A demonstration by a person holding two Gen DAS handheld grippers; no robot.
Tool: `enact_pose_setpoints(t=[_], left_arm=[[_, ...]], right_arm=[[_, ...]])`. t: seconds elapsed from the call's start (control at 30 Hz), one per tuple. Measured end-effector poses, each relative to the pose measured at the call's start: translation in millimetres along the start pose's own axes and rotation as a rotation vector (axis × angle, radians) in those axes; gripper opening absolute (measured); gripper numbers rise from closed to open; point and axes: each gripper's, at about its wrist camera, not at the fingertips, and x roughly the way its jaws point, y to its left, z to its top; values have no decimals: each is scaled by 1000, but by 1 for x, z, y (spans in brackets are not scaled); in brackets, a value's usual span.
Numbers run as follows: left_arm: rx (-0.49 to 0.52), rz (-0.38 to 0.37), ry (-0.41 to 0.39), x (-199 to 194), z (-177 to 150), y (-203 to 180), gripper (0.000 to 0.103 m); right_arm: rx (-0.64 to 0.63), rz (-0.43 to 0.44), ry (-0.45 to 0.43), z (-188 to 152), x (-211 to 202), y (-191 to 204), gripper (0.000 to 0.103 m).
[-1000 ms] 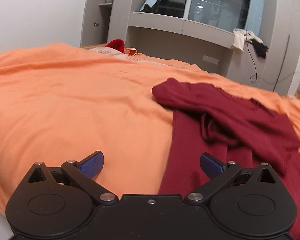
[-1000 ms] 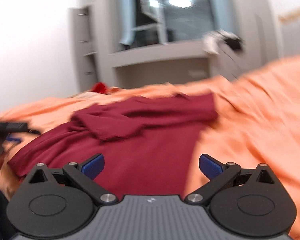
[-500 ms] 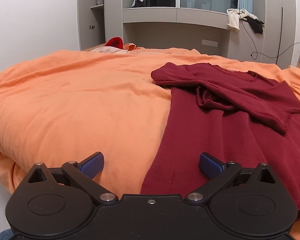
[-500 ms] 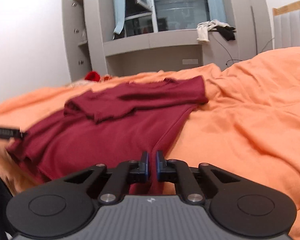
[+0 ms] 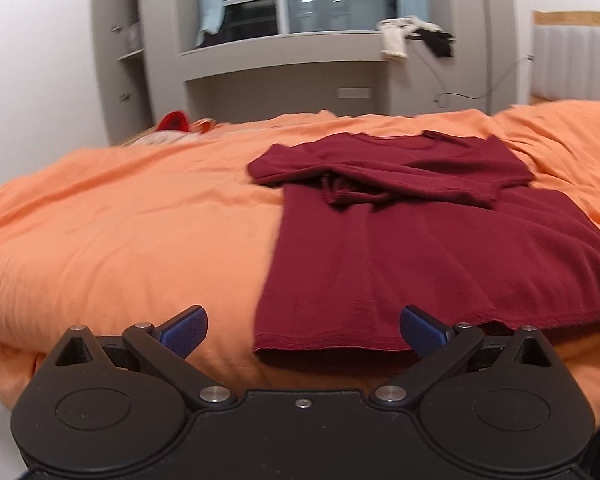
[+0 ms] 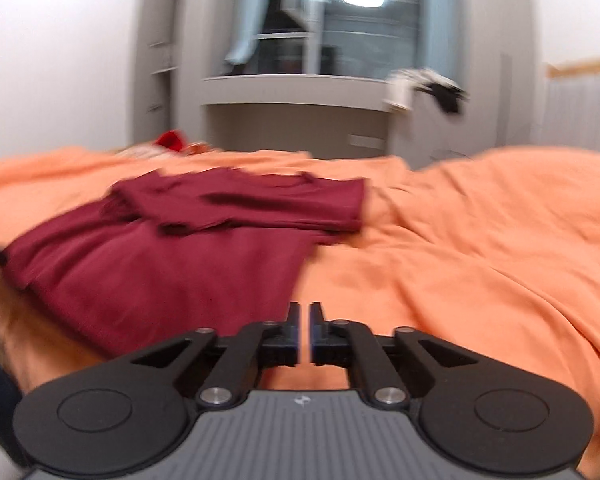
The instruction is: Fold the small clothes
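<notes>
A bed (image 5: pixel 100 232) under an orange cover fills the room's foreground, grey shelving behind. The left claw (image 5: pixel 303 330) gapes wide at the near hem of a dark red shirt (image 5: pixel 420 248), which lies flat, sleeves folded across its chest. The right claw (image 6: pixel 304 334) hovers closed, gripping nothing, beside the shirt's right edge.

Right tongs (image 6: pixel 304 330) have closed and drawn off the maroon shirt (image 6: pixel 172 256).
</notes>
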Motion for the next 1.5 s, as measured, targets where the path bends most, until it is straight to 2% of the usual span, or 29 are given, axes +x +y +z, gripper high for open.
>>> enact_pose_setpoints(t=[0.03, 0.07, 0.1, 0.13, 0.2, 0.27, 0.33, 0.43, 0.53, 0.63, 0.7, 0.77, 0.8, 0.87, 1.1, 1.23, 1.3, 1.33, 1.43, 1.5], left_arm=[[21, -7, 1, 0, 0, -3, 102], [43, -8, 4, 1, 1, -5, 102], [74, -5, 7, 3, 1, -9, 102], [98, -2, 9, 4, 0, -12, 102], [140, 5, 6, 7, -2, -17, 102], [163, 7, 6, 10, -7, -20, 102], [176, 11, 10, 12, -11, -22, 102], [198, 16, -14, 9, -13, -25, 102], [207, 10, -15, 9, -15, -26, 102], [218, 15, -8, 11, -16, -27, 102], [224, 14, -9, 11, -16, -27, 102], [233, 11, -16, 10, -17, -29, 102], [240, 7, -21, 9, -17, -30, 102], [265, -9, -34, 6, -19, -34, 102], [416, -49, -74, 2, -23, -62, 102], [553, 28, -84, 15, -24, -81, 102], [579, 84, -78, 24, -21, -83, 86], [553, 96, -67, 27, -16, -79, 82], [448, 88, -59, 26, -5, -64, 53], [426, 118, -63, 24, -4, -58, 20]], right_arm=[[-44, 20, -7, -1, -1, 9, 38], [-104, 42, -18, -3, -3, 19, 56], [-163, 60, -25, -5, -2, 31, 65], [-224, 76, -28, -7, -3, 40, 67], [-342, 86, -23, -14, -2, 60, 79], [-456, 73, -15, -23, 1, 80, 85], [-570, 38, 5, -35, 11, 98, 86], [-705, -52, 40, -54, 29, 116, 86], [-824, -179, 24, -69, 47, 127, 86], [-858, -187, 4, -72, 50, 133, 75], [-876, -168, -3, -74, 47, 137, 55], [-871, -153, -7, -75, 46, 138, 42], [-857, -152, -19, -74, 45, 136, 28], [-805, -183, -73, -65, 39, 133, 8], [-514, -221, -281, -14, 13, 108, 7], [-409, -204, -326, 8, 6, 94, 7], [-397, -202, -338, 13, 5, 89, 7], [-399, -202, -338, 12, 5, 87, 7], [-415, -205, -321, 1, 0, 83, 7], [-413, -212, -297, -9, -1, 83, 7]])
